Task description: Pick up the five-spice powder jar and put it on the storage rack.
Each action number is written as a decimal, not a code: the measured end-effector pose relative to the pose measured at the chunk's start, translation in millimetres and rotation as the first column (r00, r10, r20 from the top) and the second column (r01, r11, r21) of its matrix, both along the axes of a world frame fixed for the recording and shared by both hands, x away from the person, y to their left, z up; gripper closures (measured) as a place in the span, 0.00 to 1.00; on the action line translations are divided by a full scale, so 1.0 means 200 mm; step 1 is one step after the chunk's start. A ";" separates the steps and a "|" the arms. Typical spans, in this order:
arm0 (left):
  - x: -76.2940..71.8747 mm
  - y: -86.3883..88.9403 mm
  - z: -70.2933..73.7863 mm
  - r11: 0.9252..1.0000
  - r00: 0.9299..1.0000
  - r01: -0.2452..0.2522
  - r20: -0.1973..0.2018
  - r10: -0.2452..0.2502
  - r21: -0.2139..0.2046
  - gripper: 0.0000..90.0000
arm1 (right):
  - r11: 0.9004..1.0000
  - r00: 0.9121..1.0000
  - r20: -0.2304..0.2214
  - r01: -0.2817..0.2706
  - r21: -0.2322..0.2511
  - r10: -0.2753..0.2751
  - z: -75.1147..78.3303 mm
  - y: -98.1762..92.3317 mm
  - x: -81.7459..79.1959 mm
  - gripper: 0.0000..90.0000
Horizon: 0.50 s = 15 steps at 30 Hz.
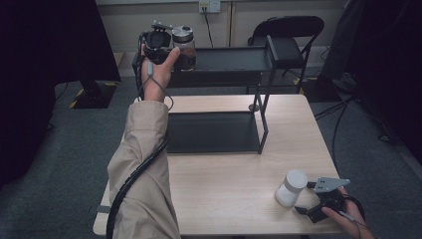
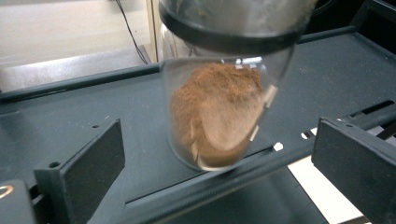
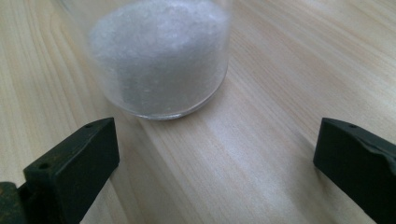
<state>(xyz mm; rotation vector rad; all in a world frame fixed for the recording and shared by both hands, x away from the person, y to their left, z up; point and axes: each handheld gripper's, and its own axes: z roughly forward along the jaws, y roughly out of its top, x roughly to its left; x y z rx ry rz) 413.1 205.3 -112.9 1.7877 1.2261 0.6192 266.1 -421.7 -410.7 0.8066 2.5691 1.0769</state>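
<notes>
Looking down from the high view, the left gripper is held up at the top tier of the black metal two-tier shelf, right beside a clear glass jar with a silver lid and brown powder inside. From up here you can't really tell if the jaws touch it. A beige sleeve runs up to that hand, cable trailing along it. Down at the near right corner of the light wooden table, the right gripper sits with its jaws spread, just beside a clear glass jar with a white lid and white powder. A black folding chair stands behind the shelf.

Over in the left gripper view, both black jaws are spread wide, and the brown-powder jar stands between and beyond them, touching neither. It looks tilted, powder heaped to one side, base at the shelf's front edge. Shelf surface is matte dark metal with slots.

Right gripper view: jaws wide apart again, nothing pinched. The white-powder jar rests on the smooth, pale-grained table just ahead of the jaws, apart from both. Round base, fine grainy white contents.
</notes>
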 end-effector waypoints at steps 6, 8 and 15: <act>-0.05 0.01 -0.03 1.000 1.000 0.013 0.004 -0.013 -0.002 0.03 | 1.000 1.000 0.000 0.000 0.000 0.000 0.00 0.00 0.00 0.00; -0.06 0.01 -0.06 1.000 1.000 0.015 0.009 -0.015 -0.011 0.03 | 1.000 1.000 0.000 0.000 0.000 0.000 0.00 0.00 0.00 0.00; -0.10 0.00 -0.14 0.999 0.999 0.034 0.024 -0.034 -0.006 0.03 | 1.000 1.000 0.000 0.000 0.000 0.000 0.00 0.00 0.00 0.00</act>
